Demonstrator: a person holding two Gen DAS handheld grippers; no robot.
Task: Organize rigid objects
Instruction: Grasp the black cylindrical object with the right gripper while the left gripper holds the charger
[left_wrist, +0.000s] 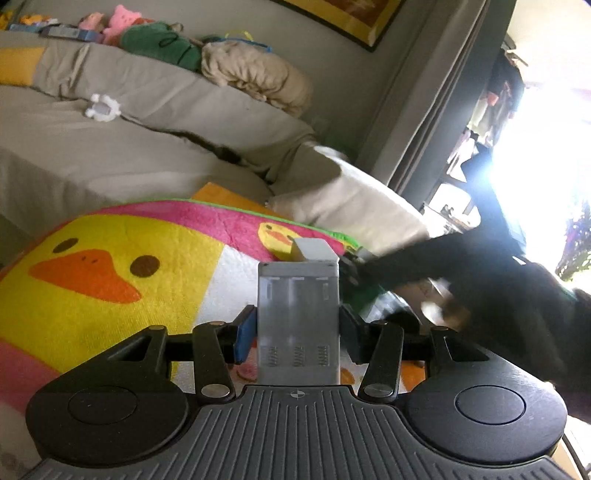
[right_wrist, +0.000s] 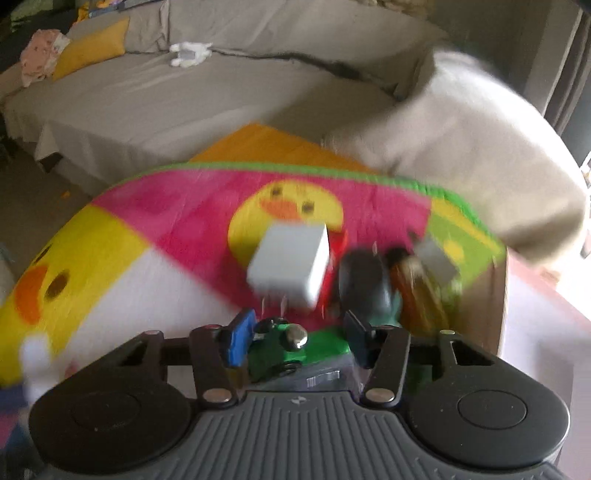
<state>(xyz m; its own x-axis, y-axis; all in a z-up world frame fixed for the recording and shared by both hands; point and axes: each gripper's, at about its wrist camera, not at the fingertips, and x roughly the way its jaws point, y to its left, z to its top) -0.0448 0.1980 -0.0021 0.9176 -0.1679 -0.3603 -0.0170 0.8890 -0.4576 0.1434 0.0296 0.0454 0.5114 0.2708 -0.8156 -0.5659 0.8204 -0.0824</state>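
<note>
The duck-print blanket (left_wrist: 110, 266) covers the surface you are working on, in front of the grey sofa (left_wrist: 110, 147), and it keeps hard pieces from sliding about. At its far right edge in the right wrist view sits a cluster of small things: a dark rounded item (right_wrist: 360, 280), something orange-brown (right_wrist: 413, 291) and a small grey block (right_wrist: 436, 258), all too blurred to name, so that corner looks like your gathering spot.

Your left gripper (left_wrist: 297, 328) has its jaws clamped on the sides of a grey battery holder (left_wrist: 298, 314), holding it upright with the three spring slots facing you, ready to carry across.

A white charger plug (right_wrist: 290, 266) hangs blurred just beyond your right gripper (right_wrist: 295, 328), whose jaws stand apart and empty above a green toy car (right_wrist: 291, 350). Whether the plug is falling or resting you cannot tell.
</note>
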